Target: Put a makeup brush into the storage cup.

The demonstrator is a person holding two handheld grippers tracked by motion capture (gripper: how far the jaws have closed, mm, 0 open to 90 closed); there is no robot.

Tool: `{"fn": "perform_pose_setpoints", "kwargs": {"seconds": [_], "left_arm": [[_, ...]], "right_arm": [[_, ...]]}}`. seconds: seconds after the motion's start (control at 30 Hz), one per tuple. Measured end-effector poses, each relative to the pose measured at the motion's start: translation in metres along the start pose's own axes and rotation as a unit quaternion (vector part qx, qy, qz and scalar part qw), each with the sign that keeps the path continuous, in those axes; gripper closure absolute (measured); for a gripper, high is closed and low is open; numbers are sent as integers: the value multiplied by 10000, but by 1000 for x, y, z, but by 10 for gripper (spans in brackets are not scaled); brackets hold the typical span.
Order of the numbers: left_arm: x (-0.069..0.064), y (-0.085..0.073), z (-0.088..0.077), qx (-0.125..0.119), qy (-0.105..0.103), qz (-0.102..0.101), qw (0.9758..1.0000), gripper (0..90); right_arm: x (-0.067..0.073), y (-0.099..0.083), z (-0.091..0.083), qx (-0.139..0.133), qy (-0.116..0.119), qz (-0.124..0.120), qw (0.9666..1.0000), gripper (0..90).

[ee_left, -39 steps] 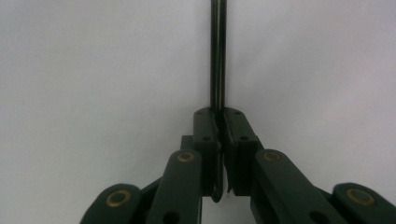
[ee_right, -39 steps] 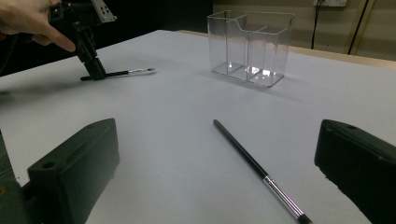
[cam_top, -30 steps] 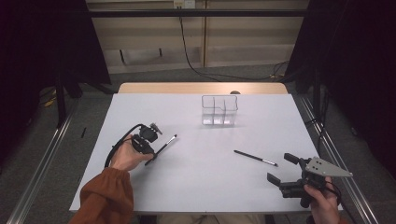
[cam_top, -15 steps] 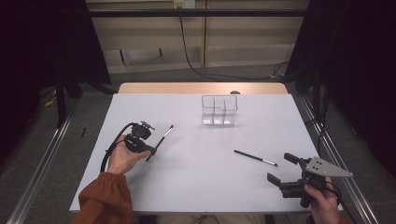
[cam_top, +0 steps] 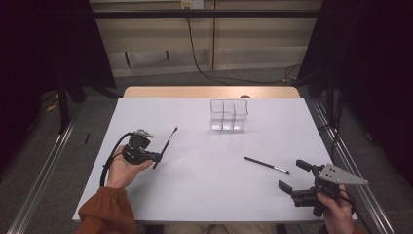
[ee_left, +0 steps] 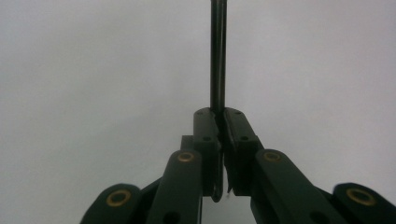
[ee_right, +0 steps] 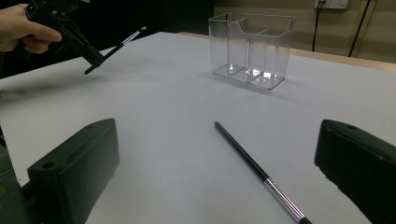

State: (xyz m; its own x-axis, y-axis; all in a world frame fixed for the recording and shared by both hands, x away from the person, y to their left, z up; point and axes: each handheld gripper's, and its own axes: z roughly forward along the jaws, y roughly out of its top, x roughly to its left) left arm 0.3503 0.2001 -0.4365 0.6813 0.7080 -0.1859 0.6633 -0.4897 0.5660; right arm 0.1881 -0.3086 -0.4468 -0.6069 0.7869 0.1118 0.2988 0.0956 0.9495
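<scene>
Nearest the person, the right gripper (cam_top: 298, 180) rests at the near right edge of the table (cam_top: 204, 195) with its jaws wide apart and nothing between them. Just ahead of it a second brush (cam_top: 266, 165) lies flat on the table, untouched; the right gripper view shows it between the two open jaws but well short of them, its metal ferrule end toward the camera. Further out on the left, the left gripper (cam_top: 157, 157) is clamped on a thin dark brush (cam_top: 166, 145), lifted off the table and angled up and away. At the far middle stands the clear organizer (cam_top: 229, 116), upright, its compartments empty as far as can be seen.

By my reading, the work is early: one brush is picked up but not yet carried to the organizer, and the other waits to be grasped.

The left gripper view shows the pinch itself (ee_left: 218, 122), jaws pressed together on the handle. The right gripper view gives the organizer's (ee_right: 252, 44) dividers and the held brush's pale tip (ee_right: 135, 32).
</scene>
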Motion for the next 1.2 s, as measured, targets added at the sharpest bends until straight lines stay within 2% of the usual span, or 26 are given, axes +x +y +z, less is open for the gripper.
{"fn": "perform_pose_setpoints", "kwargs": {"seconds": [0.17,0.23,0.43,0.5,0.57,0.7,0.87,0.93,0.97,1.13,1.2], "left_arm": [[0,-3,-5,-429,1,74,9991,846],[0,-4,-7,-541,-76,72,9985,847],[3,-10,-15,-1075,-165,40,9941,846],[3,-12,-16,-1227,-156,36,9923,846],[3,-14,-17,-1330,-64,94,9911,846],[3,-16,-20,-1654,-99,70,9862,846],[-2,-17,-23,-1975,-63,134,9802,846],[-3,-18,-26,-2152,-59,134,9765,847],[-4,-18,-27,-2157,-89,121,9763,846],[-7,-20,-30,-2359,-102,113,9716,847],[-7,-21,-31,-2418,-37,105,9703,847]], "right_arm": [[0,0,0,-3,2,-9,10000,0],[0,0,0,-10,-1,-4,10000,0],[0,0,-1,-24,-10,-30,10000,0],[0,0,-1,-24,-6,-30,10000,0],[1,0,-1,-33,-7,-24,10000,0],[1,0,-1,-35,-5,-23,10000,0],[1,0,-1,-41,3,-28,10000,0],[1,0,-1,-30,11,-33,10000,0],[1,0,-1,-36,16,-38,10000,0],[1,0,0,-39,24,-37,10000,0],[1,0,0,-44,32,-43,10000,0]]}}
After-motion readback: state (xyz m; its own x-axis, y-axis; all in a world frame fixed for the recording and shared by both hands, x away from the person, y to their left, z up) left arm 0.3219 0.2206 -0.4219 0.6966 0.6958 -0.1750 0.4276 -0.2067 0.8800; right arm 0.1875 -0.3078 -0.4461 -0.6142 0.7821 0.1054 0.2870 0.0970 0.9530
